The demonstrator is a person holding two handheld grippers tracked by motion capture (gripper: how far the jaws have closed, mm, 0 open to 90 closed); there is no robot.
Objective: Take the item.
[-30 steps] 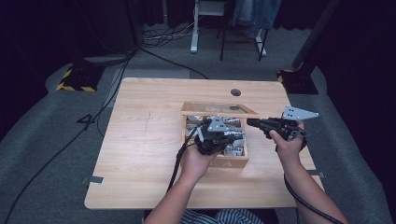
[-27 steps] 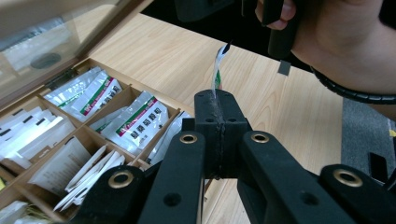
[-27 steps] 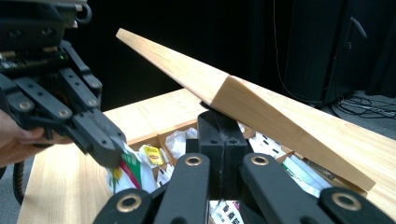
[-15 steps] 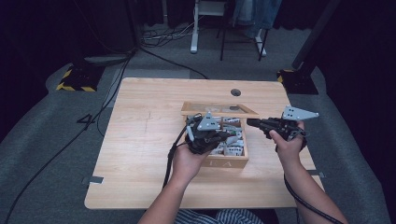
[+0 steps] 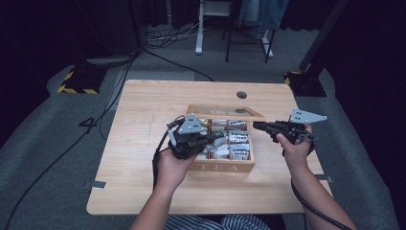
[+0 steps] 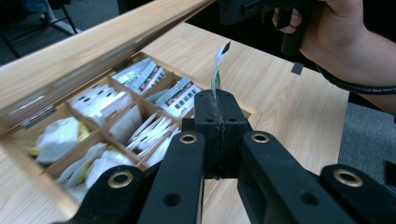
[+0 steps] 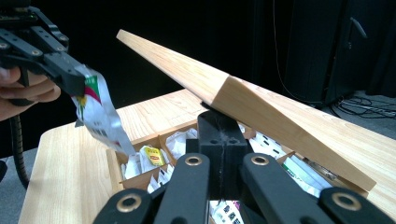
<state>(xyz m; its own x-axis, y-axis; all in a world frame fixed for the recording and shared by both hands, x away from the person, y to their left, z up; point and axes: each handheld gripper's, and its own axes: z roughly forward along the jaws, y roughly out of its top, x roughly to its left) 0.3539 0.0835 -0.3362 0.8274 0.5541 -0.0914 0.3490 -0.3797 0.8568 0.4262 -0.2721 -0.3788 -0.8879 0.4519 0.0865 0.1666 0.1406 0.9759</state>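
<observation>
The left tool (image 6: pixel 219 100) has its black jaws pressed fully together on a thin white paper tea sachet with green and red print (image 6: pixel 217 70), pinching it by one edge so the packet stands up past the tips. In the right gripper view the same tool (image 7: pixel 74 77) carries the sachet (image 7: pixel 100 116) clear of the compartments, its lower corner hanging just over the divider at the 9 o'clock side of the pale wooden tea box with divided compartments (image 5: pixel 225 165).

The right tool (image 5: pixel 258 126) reaches in from 3 o'clock; its jaws look closed, tips tucked under the edge of the glass-paned wooden lid (image 7: pixel 280 116), propping it open at a slant rather than gripping it, though I cannot tell whether any gap remains.

The step in hand, as I judge it, is lifting one sachet out of the box. The next move calls for carrying it away from the box towards the bare light wooden counter (image 5: pixel 143 105) at 9 o'clock, while the right tool holds the lid steady so it cannot drop on the remaining white sachets (image 6: pixel 140 130) packed in the compartments.
</observation>
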